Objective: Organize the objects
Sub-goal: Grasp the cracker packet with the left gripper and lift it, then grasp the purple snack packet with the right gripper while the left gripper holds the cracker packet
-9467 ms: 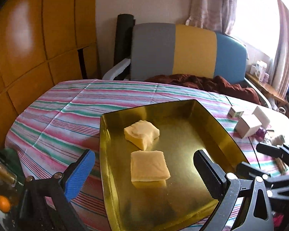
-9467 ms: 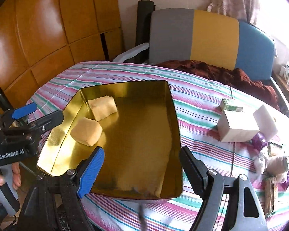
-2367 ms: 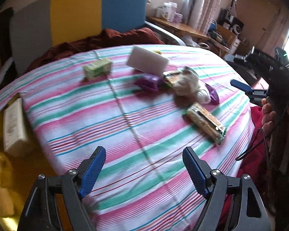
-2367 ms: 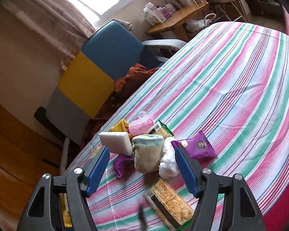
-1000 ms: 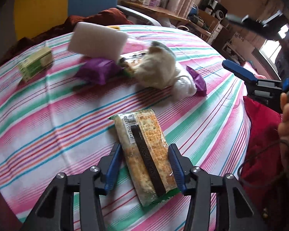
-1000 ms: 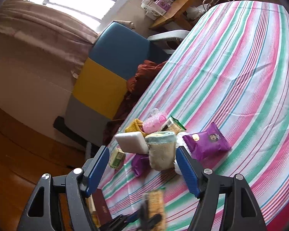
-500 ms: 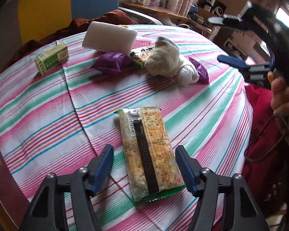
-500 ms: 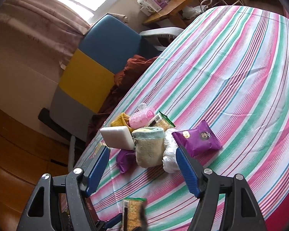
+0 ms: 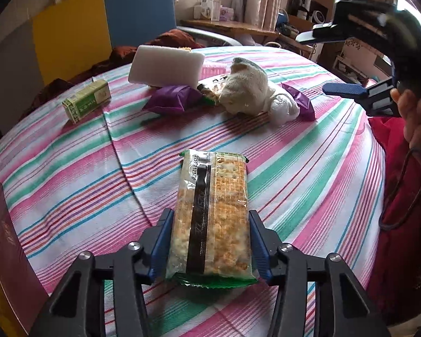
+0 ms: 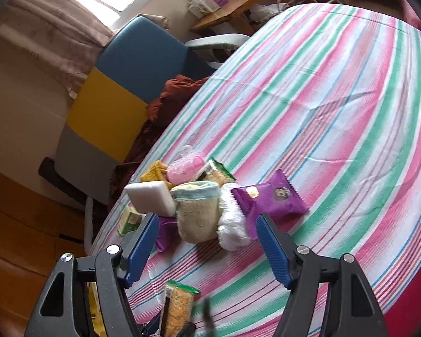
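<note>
**Cracker pack between closing left jaws**

The green box [image 9: 87,104] lies far left on the striped tablecloth [image 9: 308,174]. The left gripper [image 9: 210,241] is closing its jaws, blue pads against both sides of the cracker pack [image 9: 213,213]. The right gripper [image 10: 207,250] hangs half open and empty above the purple packet [image 10: 269,199].

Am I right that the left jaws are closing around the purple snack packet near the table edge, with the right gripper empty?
Not the purple packet: the left wrist view shows the left gripper closing around the cracker packet. The right gripper is indeed empty.
</note>
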Action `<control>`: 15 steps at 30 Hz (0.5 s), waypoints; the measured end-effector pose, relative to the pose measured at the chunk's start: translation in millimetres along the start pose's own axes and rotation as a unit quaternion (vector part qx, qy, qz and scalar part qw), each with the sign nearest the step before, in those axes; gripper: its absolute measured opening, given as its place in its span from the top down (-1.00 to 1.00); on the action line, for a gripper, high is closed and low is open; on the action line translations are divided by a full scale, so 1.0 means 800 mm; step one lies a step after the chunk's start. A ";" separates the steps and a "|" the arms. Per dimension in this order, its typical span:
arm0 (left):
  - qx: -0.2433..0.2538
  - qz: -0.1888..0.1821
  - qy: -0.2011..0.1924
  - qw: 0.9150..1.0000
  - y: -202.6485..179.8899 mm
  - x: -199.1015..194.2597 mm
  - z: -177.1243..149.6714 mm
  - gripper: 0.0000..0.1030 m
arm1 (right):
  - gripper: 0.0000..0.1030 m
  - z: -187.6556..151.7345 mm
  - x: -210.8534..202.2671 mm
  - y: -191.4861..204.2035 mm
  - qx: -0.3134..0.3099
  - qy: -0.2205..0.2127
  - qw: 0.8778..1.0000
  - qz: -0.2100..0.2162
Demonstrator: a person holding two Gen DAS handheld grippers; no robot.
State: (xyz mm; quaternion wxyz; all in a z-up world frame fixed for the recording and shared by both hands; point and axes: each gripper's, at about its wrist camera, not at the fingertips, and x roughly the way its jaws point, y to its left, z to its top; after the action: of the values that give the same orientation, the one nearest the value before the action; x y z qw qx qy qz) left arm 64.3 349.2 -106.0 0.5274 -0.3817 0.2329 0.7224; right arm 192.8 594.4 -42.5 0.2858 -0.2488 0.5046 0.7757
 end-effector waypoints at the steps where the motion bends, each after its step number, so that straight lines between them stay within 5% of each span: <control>1: 0.003 0.004 -0.005 1.000 -0.004 0.004 -0.001 -0.01 | -0.43 0.000 0.000 -0.002 0.004 -0.002 1.000 -0.008; 15: 0.004 -0.005 -0.034 0.999 0.001 -0.004 -0.011 -0.01 | -0.33 0.017 0.042 -0.030 0.056 0.030 0.992 -0.113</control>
State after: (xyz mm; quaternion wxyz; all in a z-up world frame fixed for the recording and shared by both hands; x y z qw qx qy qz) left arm 66.3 340.9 -108.8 0.5405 -0.3560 0.2160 0.7311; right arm 184.3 621.4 -75.7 0.3698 -0.3110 0.5239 0.7014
